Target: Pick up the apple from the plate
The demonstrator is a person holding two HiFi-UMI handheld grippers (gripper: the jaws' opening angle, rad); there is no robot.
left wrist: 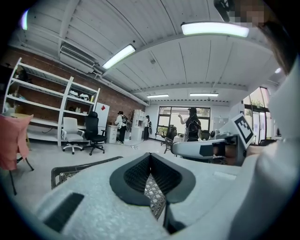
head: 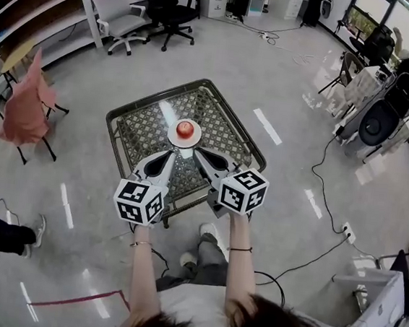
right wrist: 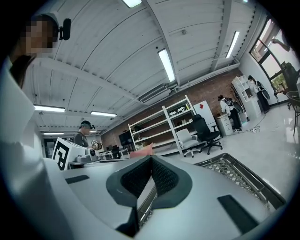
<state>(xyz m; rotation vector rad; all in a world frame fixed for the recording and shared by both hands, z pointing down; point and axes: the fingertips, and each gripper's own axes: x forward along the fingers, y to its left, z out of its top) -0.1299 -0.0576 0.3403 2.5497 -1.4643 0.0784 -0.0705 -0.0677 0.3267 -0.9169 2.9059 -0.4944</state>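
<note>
Red and round, the apple (head: 185,129) sits on a small white plate (head: 172,140) near the middle of a square glass-topped table (head: 143,127) with a dark metal frame and a lattice-patterned surface, seen in the head view. A person's two hand-held tools point at it from the near edge. They are the grey-white left gripper (head: 167,157) and the matching right gripper (head: 199,155), each carrying a black-and-white marker cube (head: 140,202). Their tips lie just beside the plate's near rim, clear of the fruit.

Apple and plate appear in that overhead picture alone. The left gripper view shows its black ribbed pads (left wrist: 136,173) pressed together with nothing between them, a sliver of lattice tabletop below and the other tool alongside at right. It adds white shelving (left wrist: 51,108), a brick wall (left wrist: 117,101), ceiling strip lights (left wrist: 214,29) and people (left wrist: 193,124) standing by far windows. The right gripper view shows its pads likewise pressed together on nothing, with the table's dark rim at lower right. A pink cloth (head: 25,108) draped over a chair stands left of the table.
</note>
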